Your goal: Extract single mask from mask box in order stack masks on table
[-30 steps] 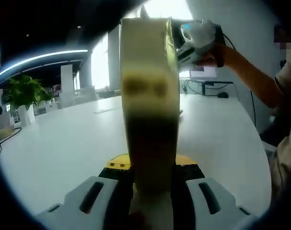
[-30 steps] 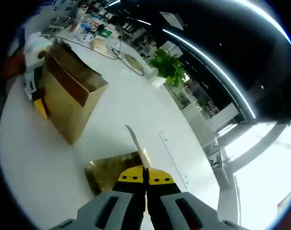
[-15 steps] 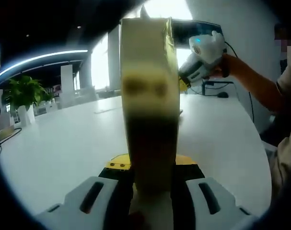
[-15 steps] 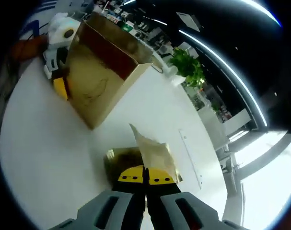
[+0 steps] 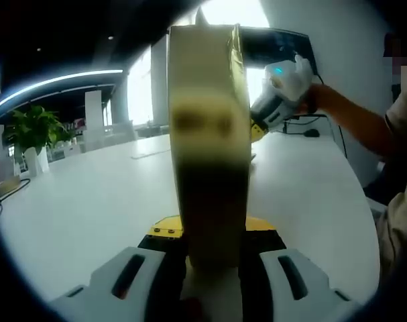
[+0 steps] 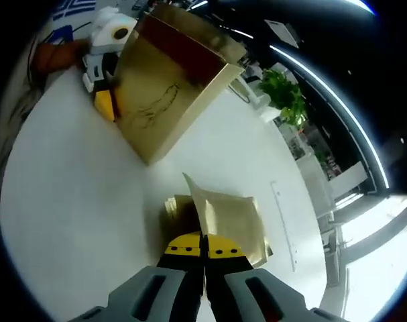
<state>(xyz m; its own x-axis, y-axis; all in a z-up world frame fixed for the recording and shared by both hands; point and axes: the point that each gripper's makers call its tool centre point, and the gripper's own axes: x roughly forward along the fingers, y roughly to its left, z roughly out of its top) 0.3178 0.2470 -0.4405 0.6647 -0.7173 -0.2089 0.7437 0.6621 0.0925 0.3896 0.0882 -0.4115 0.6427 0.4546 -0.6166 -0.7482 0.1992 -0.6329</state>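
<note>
In the left gripper view, our left gripper (image 5: pixel 210 258) clamps the narrow edge of a tall, flat kraft-brown mask box (image 5: pixel 208 134) standing on the glossy white table (image 5: pixel 89 201). In the right gripper view, our right gripper (image 6: pixel 203 253) pinches a thin golden mask (image 6: pixel 226 218) just beyond that box, over a flat stack (image 6: pixel 180 211)

Gold mask box (image 6: pixel 169 87) with a thin line drawing, gold masks (image 6: pixel 226 218), white table (image 6: pixel 69 221).
</note>
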